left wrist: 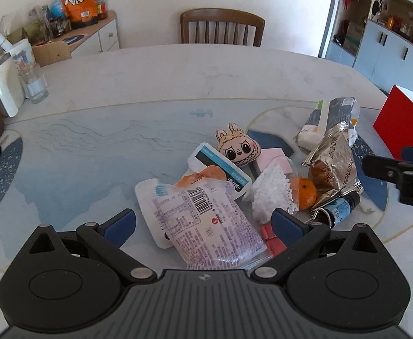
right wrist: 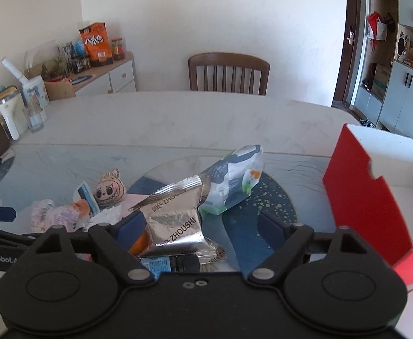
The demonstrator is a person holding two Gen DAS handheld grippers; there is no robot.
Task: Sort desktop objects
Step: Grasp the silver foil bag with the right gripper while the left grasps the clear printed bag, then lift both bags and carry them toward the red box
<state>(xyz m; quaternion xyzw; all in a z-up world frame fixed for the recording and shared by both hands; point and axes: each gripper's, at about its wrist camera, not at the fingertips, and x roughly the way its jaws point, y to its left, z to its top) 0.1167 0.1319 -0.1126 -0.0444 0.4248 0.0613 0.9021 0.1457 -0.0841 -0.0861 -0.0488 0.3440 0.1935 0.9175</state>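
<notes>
Seemingly poised over the pile, the left gripper (left wrist: 203,226) had its fingers spread wide around a clear printed snack packet (left wrist: 206,220), the blue pads not touching it. Beyond lay a plush toy face (left wrist: 239,148), a white card-like box (left wrist: 219,166), an orange (left wrist: 305,192) in white foam netting, a silver foil pouch (left wrist: 333,161) and a dark small bottle (left wrist: 342,207) on the table (left wrist: 149,84).

From the right wrist, the right gripper (right wrist: 203,226) stood agape too, with the foil pouch (right wrist: 175,220) between its fingers, a white-and-green bag (right wrist: 234,180) behind, and a red box (right wrist: 367,197) just to the right.
</notes>
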